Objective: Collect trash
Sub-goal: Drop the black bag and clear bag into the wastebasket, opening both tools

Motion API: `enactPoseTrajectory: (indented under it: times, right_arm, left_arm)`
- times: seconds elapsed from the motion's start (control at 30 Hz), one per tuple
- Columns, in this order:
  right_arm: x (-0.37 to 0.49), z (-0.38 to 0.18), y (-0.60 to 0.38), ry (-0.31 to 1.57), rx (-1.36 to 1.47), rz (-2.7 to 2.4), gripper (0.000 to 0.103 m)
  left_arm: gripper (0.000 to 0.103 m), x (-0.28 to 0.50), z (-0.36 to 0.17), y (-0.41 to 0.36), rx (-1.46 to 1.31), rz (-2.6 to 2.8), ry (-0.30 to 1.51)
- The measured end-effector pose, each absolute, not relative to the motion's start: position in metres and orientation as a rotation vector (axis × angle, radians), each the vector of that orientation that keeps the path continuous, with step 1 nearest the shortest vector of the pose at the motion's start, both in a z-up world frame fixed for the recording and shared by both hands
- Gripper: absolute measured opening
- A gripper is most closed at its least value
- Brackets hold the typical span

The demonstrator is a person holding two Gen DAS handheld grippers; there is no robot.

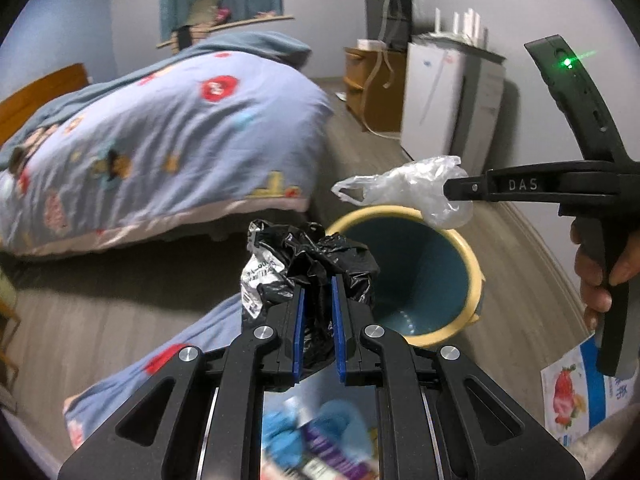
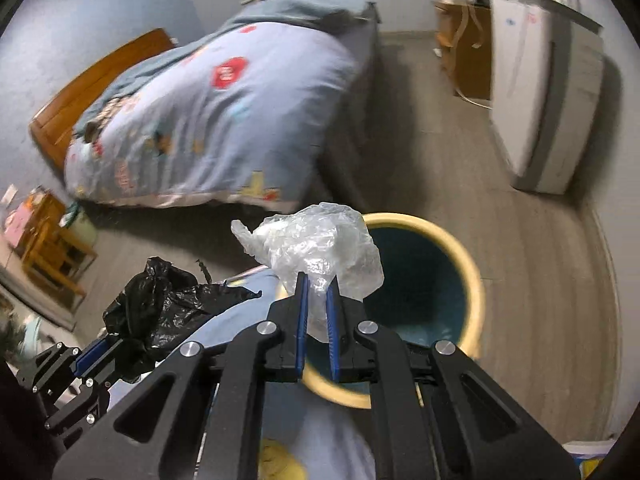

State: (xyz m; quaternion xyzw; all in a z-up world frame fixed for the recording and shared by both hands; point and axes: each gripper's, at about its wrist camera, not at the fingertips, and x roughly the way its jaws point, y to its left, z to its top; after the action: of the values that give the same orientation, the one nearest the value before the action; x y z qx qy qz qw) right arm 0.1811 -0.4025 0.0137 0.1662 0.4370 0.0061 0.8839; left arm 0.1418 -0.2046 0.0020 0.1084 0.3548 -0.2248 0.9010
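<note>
1. Closest up, the left gripper (image 1: pixel 318 284) has its blue pads pinched on a crumpled black plastic bag (image 1: pixel 320 256), held just beside the rim of the round bin with a cream rim and teal inside (image 1: pixel 472 272).
2. The right gripper (image 2: pixel 318 284) is clamped on a scrunched clear plastic bag (image 2: pixel 320 240), right over that bin.
3. The bin sits on grey wood-look flooring (image 2: pixel 540 280).
4. Further out there's a bed with a blue patterned duvet (image 1: pixel 168 128), a white appliance (image 1: pixel 436 100) by the grey wall and a wooden cabinet (image 1: pixel 372 84).

Bed with patterned blue quilt (image 1: pixel 160 132), white cabinet (image 1: pixel 440 100), wooden nightstand (image 1: pixel 372 88), grey wood floor (image 2: pixel 552 240)
</note>
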Motion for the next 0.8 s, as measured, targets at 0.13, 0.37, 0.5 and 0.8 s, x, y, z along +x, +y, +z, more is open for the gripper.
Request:
enactPoseTrajectory:
  times: [0.13,0.37,0.5,0.8]
  right_arm:
    - [0.187,-0.018,-0.433,0.958,0.404,-0.048,0.008]
    - [0.187,-0.046,-0.449,0.998,0.473,-0.086,0.011]
    - [0.189,-0.049,-0.452,0.996,0.491,-0.101,0.042]
    - [0.186,-0.040,-0.455,0.945,0.511,-0.179,0.097]
  left_arm:
    - [0.013,0.161,-0.023,-0.234,0.224,-0.494,0.779]
    - [0.020,0.182,-0.054,-0.268,0.241,-0.527,0.805]
    - [0.039,0.186,-0.055,-0.272,0.238,-0.529,0.793]
    - [0.093,0.182,-0.048,-0.260,0.204,-0.482,0.756]
